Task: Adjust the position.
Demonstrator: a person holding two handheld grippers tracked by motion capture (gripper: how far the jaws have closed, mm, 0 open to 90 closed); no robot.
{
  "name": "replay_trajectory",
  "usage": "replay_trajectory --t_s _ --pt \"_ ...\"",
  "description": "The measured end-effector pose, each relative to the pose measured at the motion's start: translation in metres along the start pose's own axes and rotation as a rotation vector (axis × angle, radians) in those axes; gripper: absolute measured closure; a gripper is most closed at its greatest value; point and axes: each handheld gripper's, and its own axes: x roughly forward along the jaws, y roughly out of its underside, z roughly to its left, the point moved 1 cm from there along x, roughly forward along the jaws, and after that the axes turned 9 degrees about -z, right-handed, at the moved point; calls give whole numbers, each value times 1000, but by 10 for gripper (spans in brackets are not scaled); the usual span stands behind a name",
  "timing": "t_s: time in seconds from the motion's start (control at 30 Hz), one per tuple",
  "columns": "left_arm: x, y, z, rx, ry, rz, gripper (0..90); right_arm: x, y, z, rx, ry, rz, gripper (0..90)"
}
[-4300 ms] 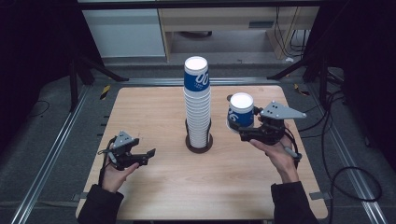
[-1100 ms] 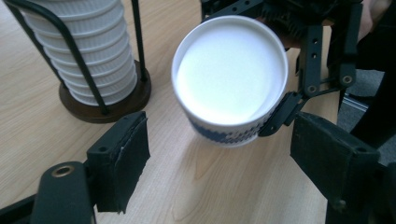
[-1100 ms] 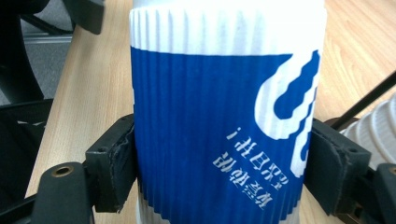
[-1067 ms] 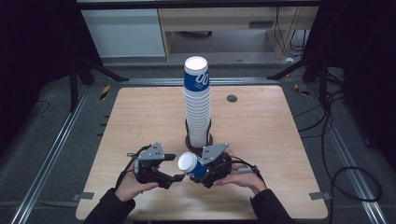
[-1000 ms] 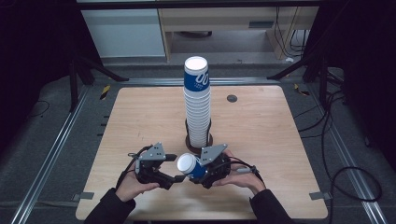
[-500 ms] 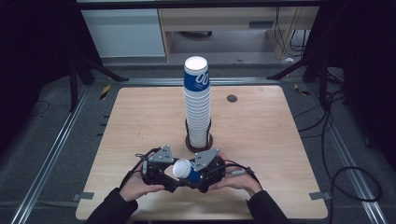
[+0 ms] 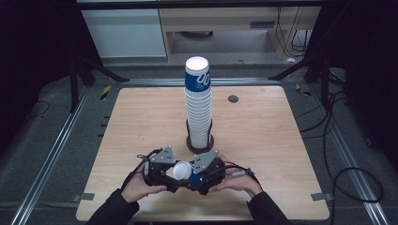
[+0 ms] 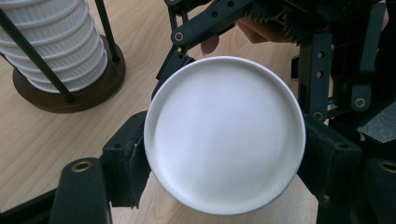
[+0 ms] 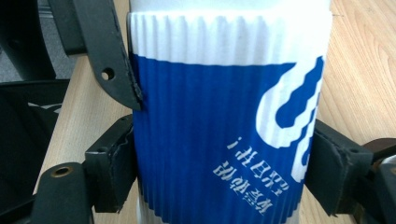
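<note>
Pinching one cup [image 7: 181,170], both tongs [image 7: 162,174] [image 7: 202,176] meet; cup stack [image 7: 199,105] stands just behind.

- Light wooden table [image 7: 281,140] is being framed by metal rails [image 7: 51,159] on a dark grey floor [image 7: 28,136].
- White cabinet [image 7: 124,33] and beige shelf unit [image 7: 225,23] are being seen behind the table.
- Black cables [image 7: 347,178] are being trailed across the floor at right.
- Surroundings are being kept dark; the tabletop is being lit.
</note>
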Motion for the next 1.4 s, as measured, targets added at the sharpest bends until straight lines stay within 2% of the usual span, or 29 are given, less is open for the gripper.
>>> replay_trajectory --t_s 0.13,0.27,0.37,0.67,0.87,0.9,0.97,1.13,1.37,1.4 --pt "-2 -1 0 -10 3 -10 270 0 -1 0 19 -4 -10 191" --pt "-6 -2 2 -11 -7 -25 271 1 -1 -1 40 -5 -18 114" --pt "-9 -3 3 -19 -6 -43 271 -1 -1 -3 44 2 -22 102" --pt "-29 -6 13 -38 -42 -123 271 -25 -2 -16 117 64 -135 86" --pt "-38 -4 23 -64 -79 -201 270 -38 2 -23 161 98 -180 82" --pt "-38 -4 23 -64 -79 -201 270 -39 3 -24 173 94 -188 81" --pt "-40 -3 26 -86 -73 -247 270 -40 5 -26 193 98 -205 82" --pt "-41 -4 26 -98 -46 -305 271 -39 8 -28 226 85 -232 79" --pt "-37 -5 22 -98 3 -330 271 -38 8 -29 247 46 -279 77" --pt "-35 -6 21 -95 22 -331 271 -37 7 -28 246 37 -289 77"
